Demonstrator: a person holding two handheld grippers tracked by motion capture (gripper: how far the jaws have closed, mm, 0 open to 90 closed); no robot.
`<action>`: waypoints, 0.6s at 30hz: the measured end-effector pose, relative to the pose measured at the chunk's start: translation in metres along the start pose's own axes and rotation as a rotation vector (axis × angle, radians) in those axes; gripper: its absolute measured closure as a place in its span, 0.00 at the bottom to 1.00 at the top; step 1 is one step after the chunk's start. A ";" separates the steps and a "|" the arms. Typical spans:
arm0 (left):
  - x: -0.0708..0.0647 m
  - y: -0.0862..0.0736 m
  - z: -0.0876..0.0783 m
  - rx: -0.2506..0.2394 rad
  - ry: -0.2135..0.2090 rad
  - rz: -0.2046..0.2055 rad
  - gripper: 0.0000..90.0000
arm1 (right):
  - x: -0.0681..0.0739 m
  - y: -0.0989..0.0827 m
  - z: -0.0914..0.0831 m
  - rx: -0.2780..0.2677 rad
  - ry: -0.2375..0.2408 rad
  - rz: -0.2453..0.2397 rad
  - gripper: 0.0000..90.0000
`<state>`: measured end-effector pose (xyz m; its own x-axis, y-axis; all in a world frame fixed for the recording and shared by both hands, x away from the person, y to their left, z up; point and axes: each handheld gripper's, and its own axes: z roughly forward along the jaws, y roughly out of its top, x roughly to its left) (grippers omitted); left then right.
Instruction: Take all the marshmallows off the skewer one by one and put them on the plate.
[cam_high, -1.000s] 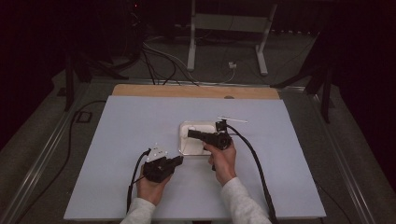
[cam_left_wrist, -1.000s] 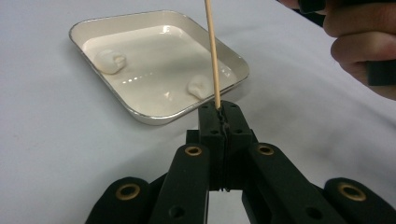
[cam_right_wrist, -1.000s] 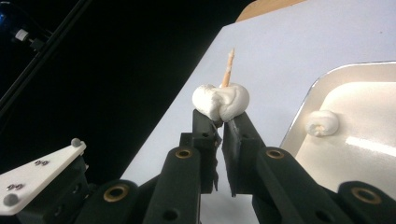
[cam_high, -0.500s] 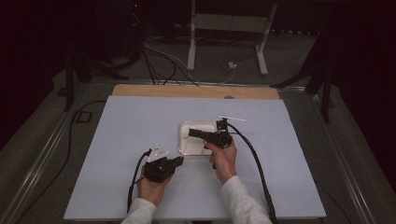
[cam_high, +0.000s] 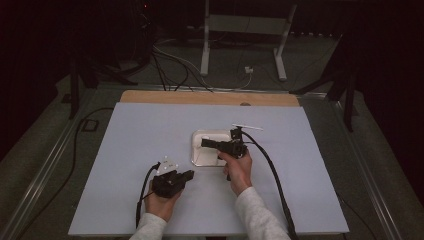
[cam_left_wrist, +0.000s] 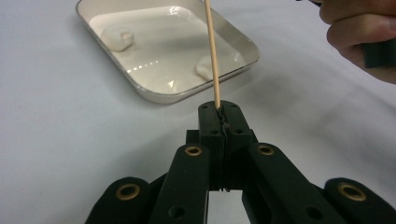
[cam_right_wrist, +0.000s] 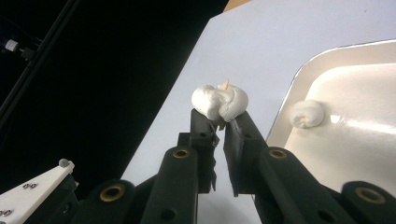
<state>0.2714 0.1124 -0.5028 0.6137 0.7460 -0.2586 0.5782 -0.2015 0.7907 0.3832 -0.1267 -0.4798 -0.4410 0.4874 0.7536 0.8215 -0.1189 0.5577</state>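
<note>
My left gripper (cam_left_wrist: 219, 109) clamps the skewer (cam_left_wrist: 211, 51), its length pointing toward the tray (cam_left_wrist: 140, 86). My right gripper (cam_right_wrist: 219, 119) pinches a marshmallow (cam_right_wrist: 219, 102) just beyond the skewer's tip, over the tray.

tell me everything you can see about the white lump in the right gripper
The white lump is a small, soft-looking, matte piece, like a marshmallow or dough, squeezed into two rounded lobes with a crease between them. It sits at the very tips of the right gripper, whose black jaws pinch its underside. A pale tan speck shows at its top. It is held above the light blue table, just outside the rim of the tray, where a similar piece lies.
</note>
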 end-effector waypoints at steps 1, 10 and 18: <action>0.000 -0.001 -0.001 0.000 0.002 -0.007 1.00 | 0.000 -0.001 0.001 0.001 -0.001 0.004 0.91; 0.002 -0.007 -0.003 0.014 0.003 -0.020 1.00 | -0.003 -0.005 0.008 0.012 -0.011 0.034 0.90; 0.000 -0.011 -0.002 0.031 0.007 -0.014 1.00 | -0.006 -0.005 0.006 0.019 -0.033 0.041 0.89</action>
<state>0.2641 0.1161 -0.5099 0.6016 0.7532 -0.2660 0.6032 -0.2101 0.7694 0.3845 -0.1239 -0.4894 -0.3946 0.5106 0.7639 0.8458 -0.1229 0.5191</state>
